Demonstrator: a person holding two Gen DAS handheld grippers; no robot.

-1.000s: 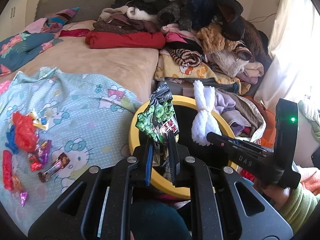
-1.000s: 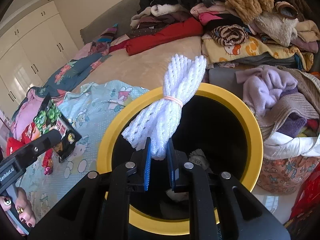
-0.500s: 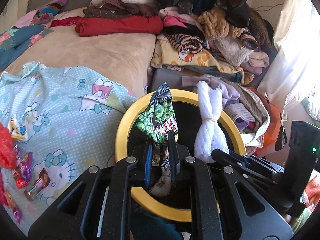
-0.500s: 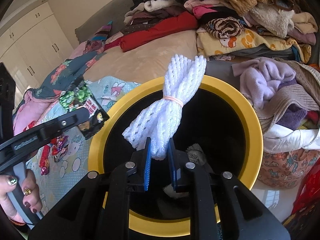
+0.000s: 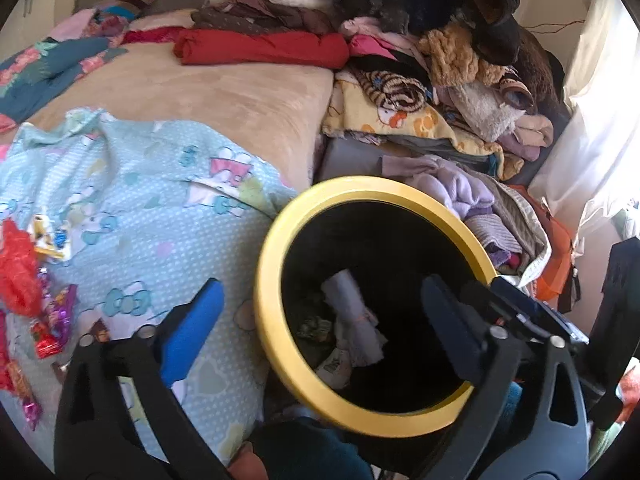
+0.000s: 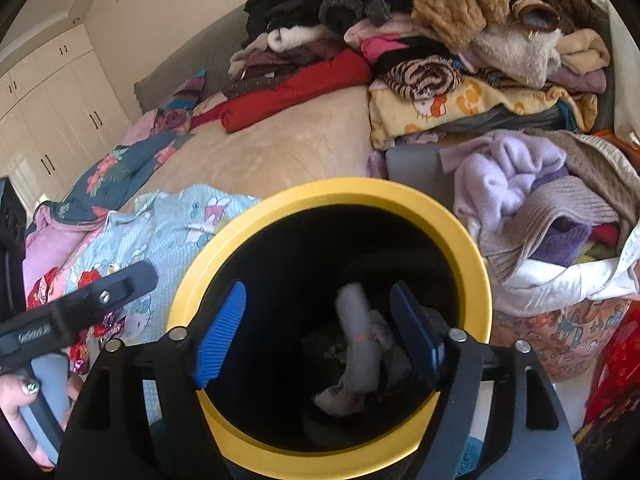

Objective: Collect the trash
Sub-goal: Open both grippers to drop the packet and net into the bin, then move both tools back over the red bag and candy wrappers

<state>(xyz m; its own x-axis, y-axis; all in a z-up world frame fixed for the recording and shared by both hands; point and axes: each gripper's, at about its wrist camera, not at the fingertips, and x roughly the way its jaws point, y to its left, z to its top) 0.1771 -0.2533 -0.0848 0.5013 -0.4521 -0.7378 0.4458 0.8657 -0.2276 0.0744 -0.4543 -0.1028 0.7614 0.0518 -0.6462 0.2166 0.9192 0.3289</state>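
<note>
A black bin with a yellow rim (image 5: pixel 360 187) (image 6: pixel 352 191) stands against the bed's edge. At its bottom lie a white foam-net bundle (image 5: pixel 354 312) (image 6: pixel 360 344) and a green snack packet (image 5: pixel 316 326). My left gripper (image 5: pixel 320 320) hangs over the bin's left rim, its jaws opening wide with nothing between them. My right gripper (image 6: pixel 316 332) hovers above the bin's mouth; its jaws are opening too and hold nothing. Each gripper shows in the other's view, the right one (image 5: pixel 520 312) and the left one (image 6: pixel 80 312). Candy wrappers (image 5: pixel 52 316) and a red net (image 5: pixel 16 276) lie on the blue sheet.
A blue cartoon-print sheet (image 5: pixel 132 208) covers the near bed, with a beige blanket (image 5: pixel 224 92) beyond. Piled clothes (image 5: pixel 440 60) crowd the far side and a heap of laundry (image 6: pixel 540 200) lies right of the bin. A hand (image 6: pixel 24 400) grips the left tool.
Both grippers have gone from shut to open. The snack packet has left the left jaws and the white bundle the right jaws; both now lie inside the bin.
</note>
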